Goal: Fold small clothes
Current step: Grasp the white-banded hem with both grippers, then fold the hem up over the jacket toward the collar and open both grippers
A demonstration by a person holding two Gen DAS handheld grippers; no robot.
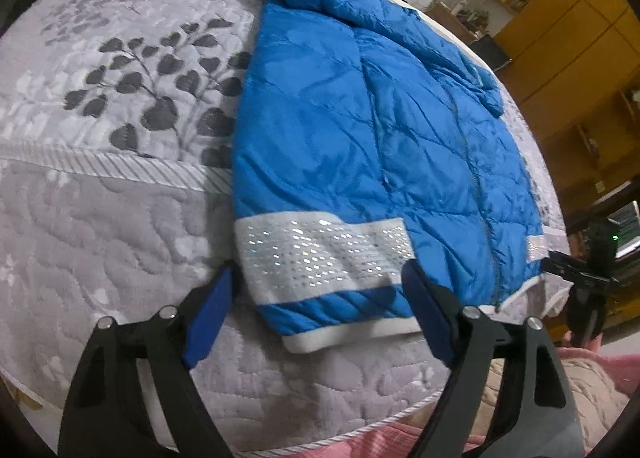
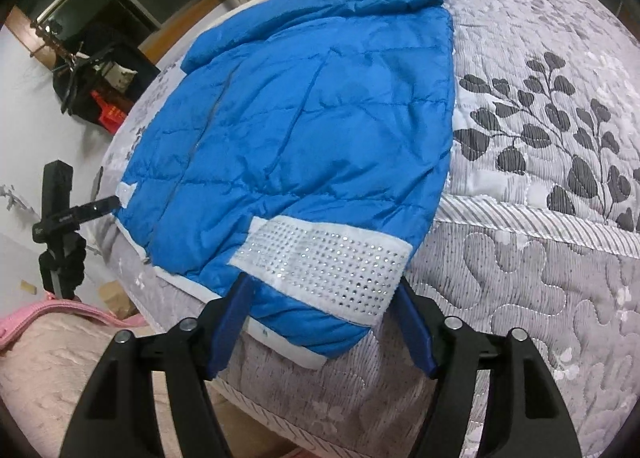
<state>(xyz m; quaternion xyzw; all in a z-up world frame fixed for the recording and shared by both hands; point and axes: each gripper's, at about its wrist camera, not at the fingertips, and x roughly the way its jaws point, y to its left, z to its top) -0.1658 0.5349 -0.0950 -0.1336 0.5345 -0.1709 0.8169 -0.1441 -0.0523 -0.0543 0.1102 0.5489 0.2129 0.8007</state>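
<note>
Jacket (image 1: 352, 130): glossy quilted blue cloth, sequinned white band (image 1: 320, 254). Bedspread (image 1: 100, 218): matt stitched grey cloth.

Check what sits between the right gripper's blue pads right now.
The sequinned white band of the blue quilted jacket, lying on the grey bedspread; right wrist view shows the right gripper open.

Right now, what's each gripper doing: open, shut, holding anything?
Left gripper: open, holding nothing, jaws either side of the jacket cuff.
Right gripper: open, empty, at the same cuff.

jacket (image 1: 360, 130) flat on quilt (image 1: 100, 218)
</note>
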